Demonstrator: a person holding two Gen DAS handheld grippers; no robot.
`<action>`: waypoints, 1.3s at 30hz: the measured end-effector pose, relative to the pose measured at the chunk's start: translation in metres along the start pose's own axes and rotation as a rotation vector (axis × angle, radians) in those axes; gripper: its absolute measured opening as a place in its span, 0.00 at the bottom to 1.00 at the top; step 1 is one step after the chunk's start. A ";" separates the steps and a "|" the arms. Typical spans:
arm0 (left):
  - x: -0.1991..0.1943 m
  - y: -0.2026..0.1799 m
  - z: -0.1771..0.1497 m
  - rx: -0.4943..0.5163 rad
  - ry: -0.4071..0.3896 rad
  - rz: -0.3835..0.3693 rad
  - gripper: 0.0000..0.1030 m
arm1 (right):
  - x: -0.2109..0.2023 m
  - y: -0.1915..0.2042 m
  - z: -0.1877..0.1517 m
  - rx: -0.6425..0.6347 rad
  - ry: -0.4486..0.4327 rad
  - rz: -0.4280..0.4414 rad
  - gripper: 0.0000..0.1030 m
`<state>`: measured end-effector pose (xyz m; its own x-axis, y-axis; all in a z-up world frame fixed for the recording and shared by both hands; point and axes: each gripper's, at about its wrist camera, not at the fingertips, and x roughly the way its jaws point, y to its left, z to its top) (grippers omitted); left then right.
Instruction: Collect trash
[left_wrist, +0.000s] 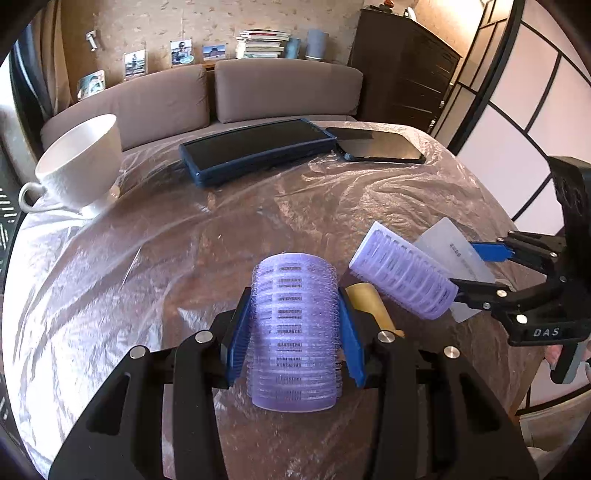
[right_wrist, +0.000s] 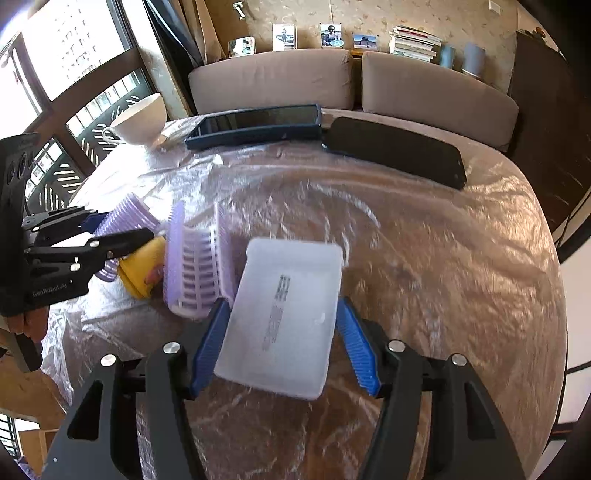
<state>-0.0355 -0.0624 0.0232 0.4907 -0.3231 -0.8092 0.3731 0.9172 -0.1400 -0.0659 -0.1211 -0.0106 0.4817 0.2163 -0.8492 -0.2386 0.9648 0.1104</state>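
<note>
The left gripper has its fingers clamped on a purple hair roller near the desk's front edge. Beside it, the right gripper has fingers parted around a white card, its left finger touching it, a second roller alongside.

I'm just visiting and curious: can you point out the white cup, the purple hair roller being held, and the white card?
white cup (left_wrist: 83, 158): left wrist view, on its outer wall.
purple hair roller (left_wrist: 293, 328): left wrist view, mid-barrel between the fingers.
white card (right_wrist: 284, 314): right wrist view, on its printed face.
</note>
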 end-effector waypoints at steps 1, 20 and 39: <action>0.000 0.000 -0.001 -0.004 0.000 0.005 0.44 | -0.002 -0.001 -0.003 0.003 0.000 -0.002 0.59; -0.034 -0.007 -0.017 -0.056 -0.059 0.031 0.44 | -0.037 0.001 -0.019 0.017 -0.048 0.021 0.54; -0.066 -0.034 -0.040 -0.061 -0.064 0.001 0.44 | -0.079 0.000 -0.039 0.057 -0.093 0.083 0.52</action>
<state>-0.1115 -0.0629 0.0584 0.5407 -0.3348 -0.7717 0.3250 0.9293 -0.1754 -0.1367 -0.1439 0.0368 0.5391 0.3058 -0.7848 -0.2339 0.9495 0.2093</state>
